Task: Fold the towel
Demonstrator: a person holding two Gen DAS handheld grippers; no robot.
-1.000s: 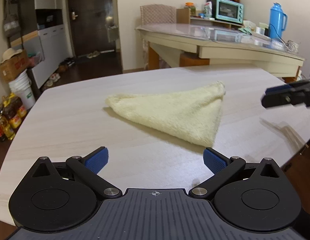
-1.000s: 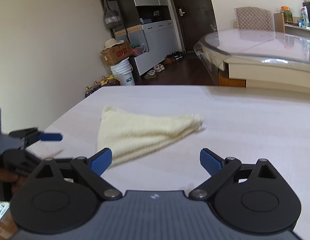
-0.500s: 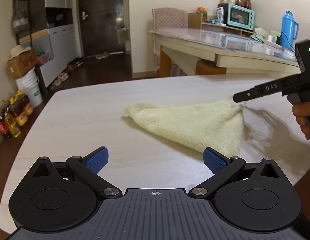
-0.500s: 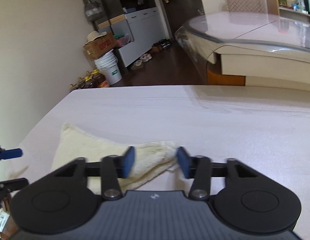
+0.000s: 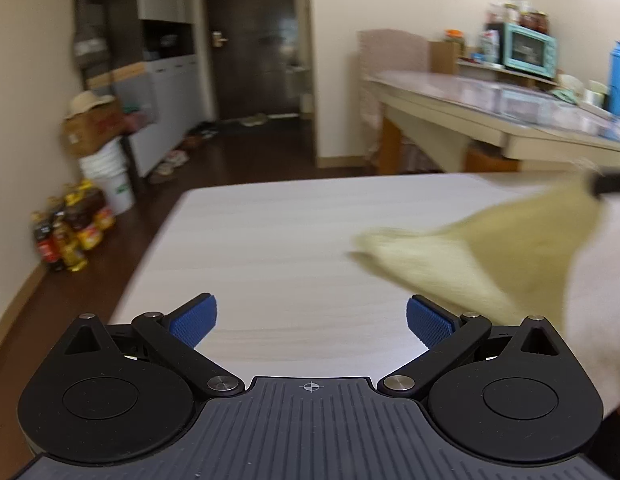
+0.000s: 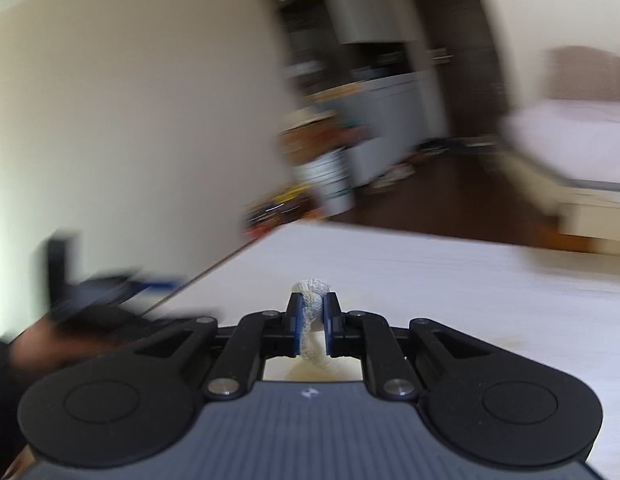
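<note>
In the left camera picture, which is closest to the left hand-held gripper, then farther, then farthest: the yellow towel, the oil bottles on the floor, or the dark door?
From the left hand-held gripper:
1. Towel, to the right on the table, one corner lifted.
2. Oil bottles, on the floor to the left.
3. Dark door, straight ahead at the back.

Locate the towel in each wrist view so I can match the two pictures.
Left wrist view: the towel is at right of centre, one corner lifted toward the right edge, the rest trailing down to the table.
Right wrist view: only a bunched bit of towel shows, low at centre, pinched by the right hand-held gripper.
Shared landmark: the white bucket by the wall.
</note>
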